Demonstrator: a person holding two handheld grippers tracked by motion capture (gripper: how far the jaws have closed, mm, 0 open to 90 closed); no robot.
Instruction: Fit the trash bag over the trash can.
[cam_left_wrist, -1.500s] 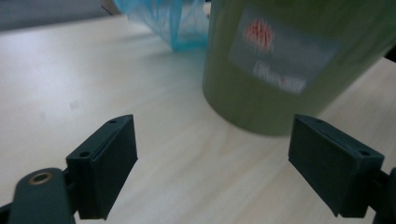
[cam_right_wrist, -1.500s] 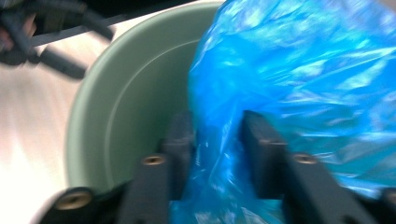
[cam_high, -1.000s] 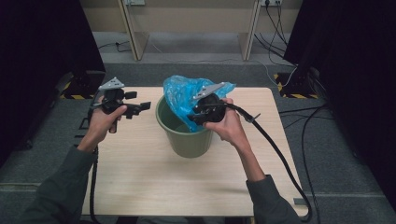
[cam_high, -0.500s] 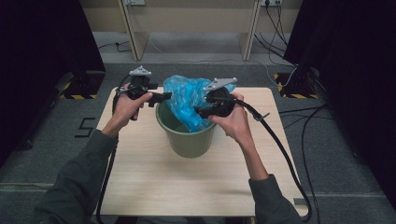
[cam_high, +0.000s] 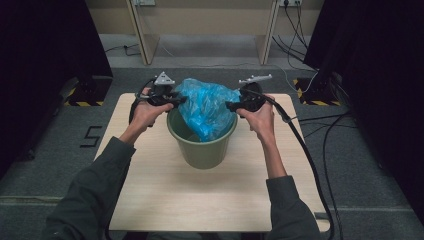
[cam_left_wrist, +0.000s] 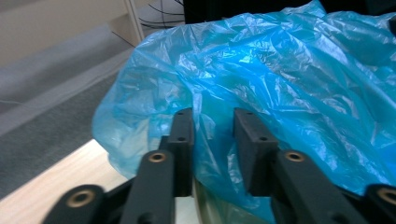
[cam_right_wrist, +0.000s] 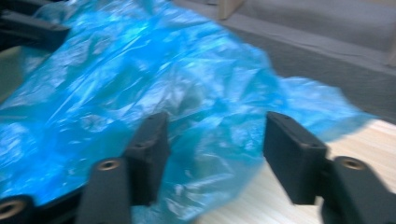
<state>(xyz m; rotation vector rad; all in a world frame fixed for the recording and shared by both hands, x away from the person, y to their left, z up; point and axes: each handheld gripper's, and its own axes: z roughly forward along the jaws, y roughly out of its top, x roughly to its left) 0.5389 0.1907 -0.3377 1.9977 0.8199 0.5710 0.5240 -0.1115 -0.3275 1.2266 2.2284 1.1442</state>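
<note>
Sitting on: a green bucket (cam_high: 202, 145) is upright around the middle of a light wooden table (cam_high: 165, 200), seen from the high view.
Bag: a crinkly blue plastic bag (cam_high: 207, 107) is draped over the bucket's far rim, part of it hanging down inside and the rest bunched up above the rim.
Left gripper: the left gripper (cam_high: 177, 100) is at the bucket's left rim, right against the bag's edge. In the left gripper view (cam_left_wrist: 212, 133) the jaws are a little apart with a fold of blue plastic running up between them; can't tell if they're actually pinching it, looks more like a loose gap.
Right gripper: the right gripper (cam_high: 231, 106) is at the bag's right side, just above the rim. In the right gripper view (cam_right_wrist: 215, 140) the jaws are spread wide, with bag film lying across the gap, gripping nothing.
Hands: the left hand (cam_high: 145, 112) and right hand (cam_high: 260, 117) each wrap a gripper body, dark green sleeves coming in from the bottom.
Cable: a black cable (cam_high: 305, 160) trails off the right gripper across the table's right edge.
Floor: grey carpet (cam_high: 45, 150) all round, pretty blurry in the right gripper view.
</note>
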